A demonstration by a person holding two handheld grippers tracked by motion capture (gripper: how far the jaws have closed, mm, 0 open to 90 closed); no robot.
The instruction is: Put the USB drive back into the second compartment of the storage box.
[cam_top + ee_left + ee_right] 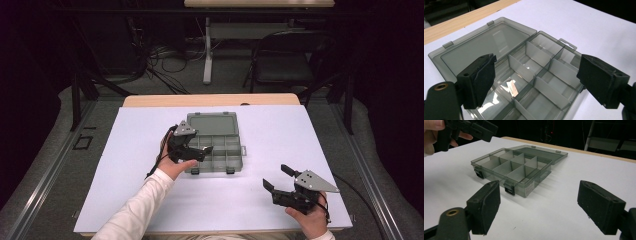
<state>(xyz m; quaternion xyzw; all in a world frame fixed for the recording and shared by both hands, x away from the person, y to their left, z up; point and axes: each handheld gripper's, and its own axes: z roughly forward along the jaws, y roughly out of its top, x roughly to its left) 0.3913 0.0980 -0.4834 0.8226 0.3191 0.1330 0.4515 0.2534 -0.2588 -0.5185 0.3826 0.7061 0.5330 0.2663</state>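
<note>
2 grippers are in our hands, both empty. We hold the left gripper point(204, 149) over the near-left part of the organizer box point(227, 155); its jaws stand wide apart with nothing between the pads point(485, 80), and beneath them, in the left gripper view, we see the open compartments. 1 small white slip point(512, 88), possibly a label, lies on the floor of a compartment just under that gripper; we cannot read it.

We hold the right gripper point(276, 177) low over the table's near-right area, well apart from the box. Its jaws are spread wide too, gripping nothing, and they point toward the box's near-right corner across bare white surface.

1 organizer box, smoky translucent grey plastic, sits near the middle of the white table top point(280, 135). Its hinged lid point(211, 123) lies folded back flat on the far side. Upright dividers point(517, 160) split the tray into rows of compartments. 2 dark latches point(509, 188) hang on the near wall, and 1 hanging tab point(567, 43) juts from the right end wall.

1 strip of bare wood point(150, 101) shows along the table's far edge. 1 dark folding chair point(285, 65) stands on the floor beyond the table.
</note>
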